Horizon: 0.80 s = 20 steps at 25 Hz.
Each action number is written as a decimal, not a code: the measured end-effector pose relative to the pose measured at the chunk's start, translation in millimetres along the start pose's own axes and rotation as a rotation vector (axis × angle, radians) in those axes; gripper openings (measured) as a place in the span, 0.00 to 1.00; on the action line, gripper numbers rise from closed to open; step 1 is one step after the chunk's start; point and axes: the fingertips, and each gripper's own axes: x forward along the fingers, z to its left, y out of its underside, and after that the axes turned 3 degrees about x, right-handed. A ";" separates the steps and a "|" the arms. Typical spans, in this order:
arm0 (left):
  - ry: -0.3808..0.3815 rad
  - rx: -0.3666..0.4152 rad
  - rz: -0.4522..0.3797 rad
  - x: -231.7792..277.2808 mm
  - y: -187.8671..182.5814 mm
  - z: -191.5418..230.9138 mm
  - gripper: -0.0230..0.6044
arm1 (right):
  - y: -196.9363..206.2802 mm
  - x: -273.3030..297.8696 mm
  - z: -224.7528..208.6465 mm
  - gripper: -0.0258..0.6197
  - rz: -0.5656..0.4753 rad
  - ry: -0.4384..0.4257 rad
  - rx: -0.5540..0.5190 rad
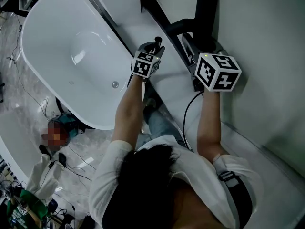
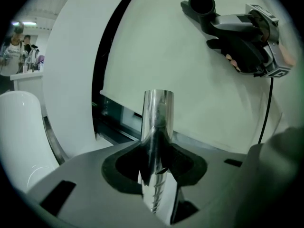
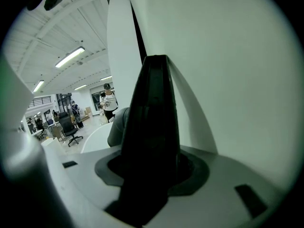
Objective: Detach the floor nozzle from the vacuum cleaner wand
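Observation:
A shiny metal wand [image 2: 158, 113] stands up between the jaws of my left gripper [image 2: 156, 167], which is shut on it. The wand's open top end is bare, with nothing attached. The black floor nozzle [image 1: 205, 13] is apart from the wand, and its round socket [image 2: 202, 3] faces open. My right gripper [image 2: 256, 37] is shut on the nozzle's tapered black neck [image 3: 152, 108], to the right of the wand. In the head view, my left gripper [image 1: 155, 45] and right gripper [image 1: 194, 51] are side by side over a white platform [image 1: 267, 42].
A white bathtub [image 1: 71, 46] lies at the left. A black cable [image 1: 186, 113] trails from the right gripper. Wires and clutter [image 1: 52, 166] cover the floor at lower left. People [image 3: 109, 101] and an office chair [image 3: 71, 129] are far behind.

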 end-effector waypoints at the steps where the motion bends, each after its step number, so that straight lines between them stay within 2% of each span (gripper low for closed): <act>1: -0.008 0.003 0.000 1.3 0.2 1.6 0.25 | -0.6 0.8 0.6 0.36 0.000 -0.003 -0.003; 6: -0.013 -0.021 -0.015 0.1 -0.6 0.6 0.26 | -2.7 0.6 5.8 0.36 0.000 -0.014 -0.012; 9: 0.002 -0.060 -0.046 -1.8 -2.1 -0.9 0.39 | -1.9 2.1 5.8 0.36 0.000 -0.012 -0.011; 14: 0.005 -0.068 -0.057 -12.9 -1.5 0.8 0.46 | -2.4 4.5 8.1 0.36 0.003 -0.008 -0.010; 20: -0.037 -0.139 -0.174 -57.1 -22.0 10.4 0.50 | -0.6 1.0 10.8 0.36 0.003 0.021 -0.022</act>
